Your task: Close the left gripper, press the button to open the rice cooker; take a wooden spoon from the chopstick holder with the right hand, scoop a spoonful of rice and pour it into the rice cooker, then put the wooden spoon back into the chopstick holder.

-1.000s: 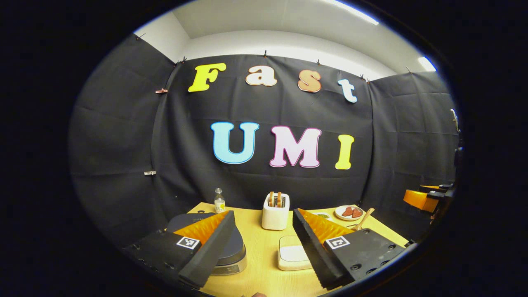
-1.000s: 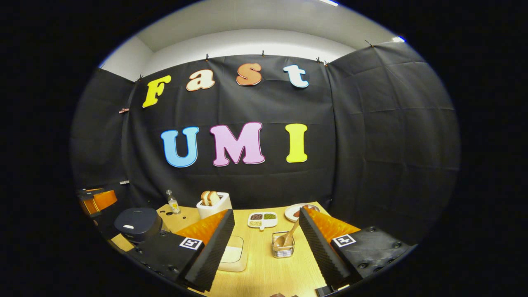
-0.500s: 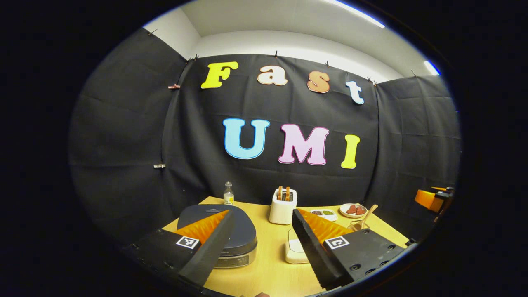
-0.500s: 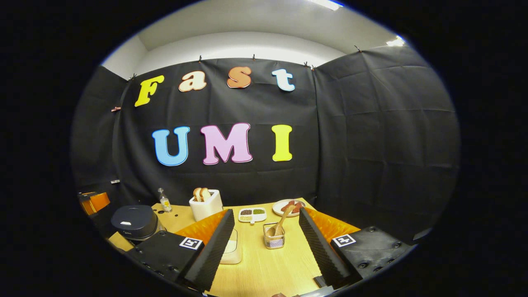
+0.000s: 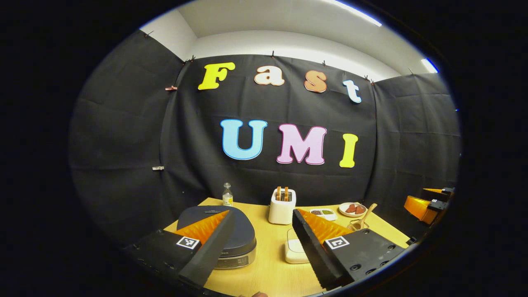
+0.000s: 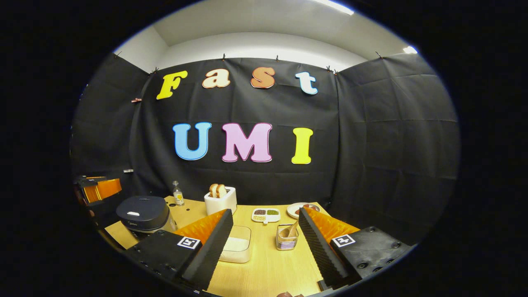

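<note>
The dark rice cooker (image 5: 243, 235) stands at the table's left with its lid down, partly behind my left gripper's finger. My left gripper (image 5: 262, 214) is open and empty, held above and short of the cooker. The wire chopstick holder (image 6: 286, 238) holds the wooden spoon (image 6: 291, 230), just ahead of my right gripper (image 6: 265, 212), which is open and empty. A white box of rice (image 6: 237, 247) lies left of the holder. The cooker (image 6: 142, 211) and the left gripper (image 6: 99, 187) show at the left of the right gripper view.
A white toaster (image 5: 282, 205) with bread and a small bottle (image 5: 227, 194) stand at the back. A divided dish (image 6: 266, 214) and a plate (image 6: 301, 209) of red food lie behind the holder. The right gripper (image 5: 425, 202) shows at the far right of the left gripper view.
The left gripper drew back from the cooker, then stayed nearly still. The right gripper's view swung left in the last half second. Both stay open; the cooker lid stays down.
</note>
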`<state>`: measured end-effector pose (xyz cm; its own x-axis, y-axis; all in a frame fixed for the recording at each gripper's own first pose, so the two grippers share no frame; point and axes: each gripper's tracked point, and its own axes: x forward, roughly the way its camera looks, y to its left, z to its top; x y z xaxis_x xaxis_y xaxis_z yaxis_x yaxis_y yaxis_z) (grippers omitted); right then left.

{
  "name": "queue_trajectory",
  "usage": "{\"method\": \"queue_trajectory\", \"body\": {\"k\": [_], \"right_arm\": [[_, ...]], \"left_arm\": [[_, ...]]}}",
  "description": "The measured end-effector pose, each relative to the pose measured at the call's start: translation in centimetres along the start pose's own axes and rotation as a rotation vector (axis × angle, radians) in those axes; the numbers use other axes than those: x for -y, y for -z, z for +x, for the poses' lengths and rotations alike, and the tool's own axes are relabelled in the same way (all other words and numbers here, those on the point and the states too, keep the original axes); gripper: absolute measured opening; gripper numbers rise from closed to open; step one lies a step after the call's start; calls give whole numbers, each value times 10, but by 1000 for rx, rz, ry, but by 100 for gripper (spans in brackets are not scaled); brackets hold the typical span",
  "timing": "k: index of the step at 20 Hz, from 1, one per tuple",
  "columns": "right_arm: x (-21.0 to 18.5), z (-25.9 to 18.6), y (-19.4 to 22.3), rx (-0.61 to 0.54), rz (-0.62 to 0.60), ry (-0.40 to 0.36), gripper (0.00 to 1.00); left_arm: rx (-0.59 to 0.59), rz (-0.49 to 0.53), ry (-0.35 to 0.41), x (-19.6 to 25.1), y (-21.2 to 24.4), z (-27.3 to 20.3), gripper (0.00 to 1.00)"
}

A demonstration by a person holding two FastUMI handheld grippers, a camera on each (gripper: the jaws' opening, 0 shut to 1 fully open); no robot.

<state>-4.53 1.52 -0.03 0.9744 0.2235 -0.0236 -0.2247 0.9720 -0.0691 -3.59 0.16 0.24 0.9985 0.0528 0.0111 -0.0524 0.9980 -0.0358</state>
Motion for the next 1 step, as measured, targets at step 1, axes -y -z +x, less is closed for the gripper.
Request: {"method": "queue_trajectory", "body": {"k": [1], "right_arm": [[3,1,0,0,-6,8,99]], "left_arm": [[-8,-2,19,6,1,0,98]]}}
